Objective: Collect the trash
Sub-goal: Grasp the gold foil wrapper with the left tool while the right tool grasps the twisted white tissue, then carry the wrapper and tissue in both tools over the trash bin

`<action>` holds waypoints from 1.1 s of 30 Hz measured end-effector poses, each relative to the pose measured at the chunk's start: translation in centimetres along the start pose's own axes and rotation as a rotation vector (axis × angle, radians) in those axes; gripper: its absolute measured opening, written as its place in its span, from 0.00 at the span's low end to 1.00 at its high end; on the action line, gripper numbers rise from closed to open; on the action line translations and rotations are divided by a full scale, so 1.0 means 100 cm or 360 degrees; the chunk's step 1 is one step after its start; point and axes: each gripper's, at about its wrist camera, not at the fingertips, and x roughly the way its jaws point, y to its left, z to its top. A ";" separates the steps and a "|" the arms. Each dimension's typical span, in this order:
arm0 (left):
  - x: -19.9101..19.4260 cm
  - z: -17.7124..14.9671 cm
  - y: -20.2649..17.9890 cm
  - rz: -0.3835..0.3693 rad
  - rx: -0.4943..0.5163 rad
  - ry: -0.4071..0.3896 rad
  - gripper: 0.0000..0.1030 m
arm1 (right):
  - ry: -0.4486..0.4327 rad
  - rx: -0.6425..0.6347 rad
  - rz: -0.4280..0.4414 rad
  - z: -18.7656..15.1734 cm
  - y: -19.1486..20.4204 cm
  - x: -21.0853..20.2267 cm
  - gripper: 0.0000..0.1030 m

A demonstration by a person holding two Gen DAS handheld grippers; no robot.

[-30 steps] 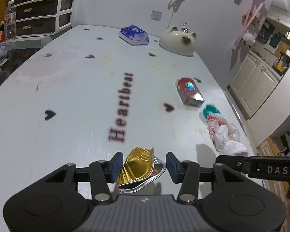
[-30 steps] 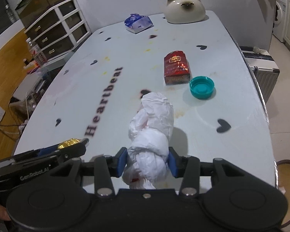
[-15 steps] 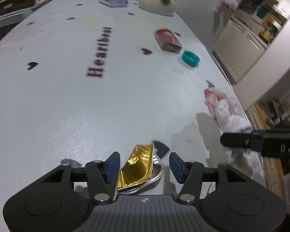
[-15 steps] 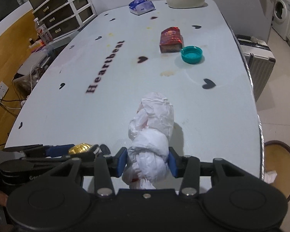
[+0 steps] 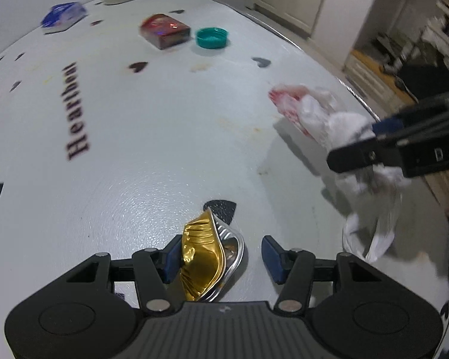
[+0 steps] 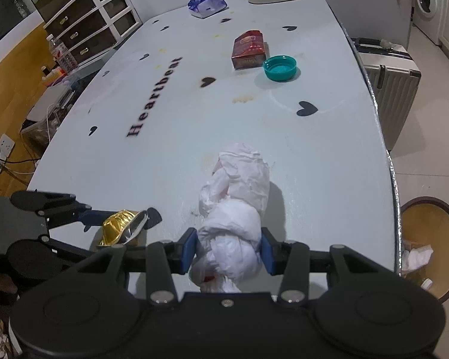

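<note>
The right gripper point(image 6: 229, 254) is clamped on a knotted white plastic bag point(image 6: 235, 209); both blue pads press into its lower bulge. The bag's long axis runs straight ahead of the fingers, out over the table point(image 6: 329, 149), and its far end lies on the table top. The bag sits near the table's right edge, on the side nearest the bin point(image 6: 428, 239). The bin stands on the floor just beyond that edge, to the right of the bag and lower; crumpled paper already lies in it.

The left gripper point(image 5: 221, 257) has its fingers apart around a crushed gold foil cup point(image 5: 208, 257). The left pad touches the gold side. The right pad stands clear of the cup's silver rim, with a visible gap. The cup is therefore not clamped. It lies at the table's near edge, to the left of the bag, tilted with its open face toward the right pad.

Judgement: the right gripper is nearer the bin, so the bag looks like the first item to go over the edge. The move needs a swing rightward, past the table rim, then down. The foil cup must cross the bag's position to reach the bin.

A red box point(image 6: 250, 49) and a teal cap point(image 6: 280, 68) remain farther up the table.
</note>
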 end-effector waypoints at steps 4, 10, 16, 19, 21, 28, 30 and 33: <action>0.001 0.000 0.004 0.0028 -0.0037 -0.0003 0.41 | 0.0003 -0.0011 0.0005 0.000 -0.001 0.000 0.44; -0.005 -0.007 0.004 0.0050 -0.0241 -0.0080 0.41 | -0.0007 -0.0054 0.0002 0.001 0.003 -0.002 0.44; -0.032 -0.012 -0.007 0.0131 -0.0468 -0.0234 0.41 | -0.0069 -0.0117 -0.0009 0.003 0.011 -0.016 0.44; -0.049 -0.014 -0.014 0.0173 -0.0561 -0.0316 0.41 | -0.0108 -0.0139 -0.0012 0.003 0.014 -0.027 0.44; -0.061 -0.015 -0.020 0.0197 -0.0615 -0.0358 0.41 | -0.0130 -0.0143 -0.0010 0.002 0.015 -0.035 0.44; -0.094 -0.023 -0.039 0.0244 -0.0749 -0.0457 0.41 | -0.0209 -0.0185 -0.0020 -0.008 0.020 -0.064 0.44; -0.101 -0.026 -0.045 0.0245 -0.0761 -0.0485 0.41 | -0.0230 -0.0171 -0.0016 -0.013 0.019 -0.073 0.44; -0.109 -0.031 -0.053 0.0243 -0.0781 -0.0504 0.41 | -0.0255 -0.0157 -0.0031 -0.019 0.018 -0.083 0.44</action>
